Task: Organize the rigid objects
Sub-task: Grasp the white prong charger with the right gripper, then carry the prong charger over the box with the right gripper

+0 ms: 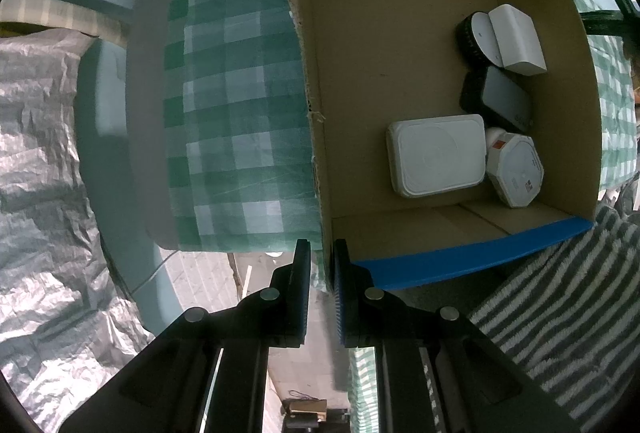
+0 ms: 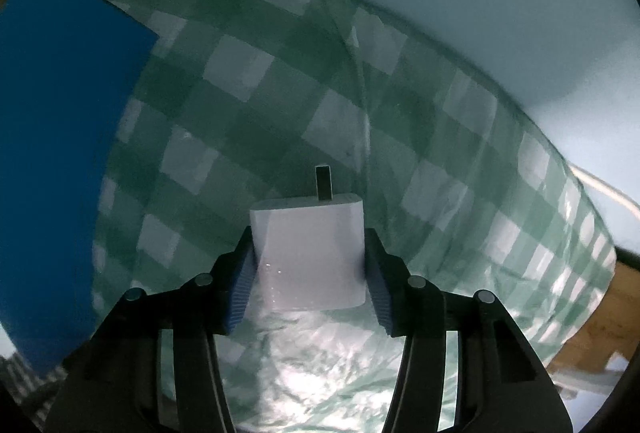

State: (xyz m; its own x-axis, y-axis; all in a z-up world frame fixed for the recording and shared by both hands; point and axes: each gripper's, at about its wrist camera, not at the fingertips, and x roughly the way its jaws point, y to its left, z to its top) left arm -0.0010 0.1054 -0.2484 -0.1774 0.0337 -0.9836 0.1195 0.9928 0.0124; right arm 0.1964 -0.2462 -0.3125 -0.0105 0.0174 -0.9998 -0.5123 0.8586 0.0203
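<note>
Now right tool (image 2: 310, 273) pinches white charger block (image 2: 310, 253) over checkered cloth (image 2: 420, 153); left tool (image 1: 321, 273) pressed together on cardboard box (image 1: 400, 73) corner edge.

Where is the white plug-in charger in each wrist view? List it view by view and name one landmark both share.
Left wrist view: the white plug-in charger is not in it; only the cardboard box with other items shows.
Right wrist view: the charger sits low centre, between the jaws of the right gripper, prong pointing away.
Shared landmark: the green checked cloth.
</note>
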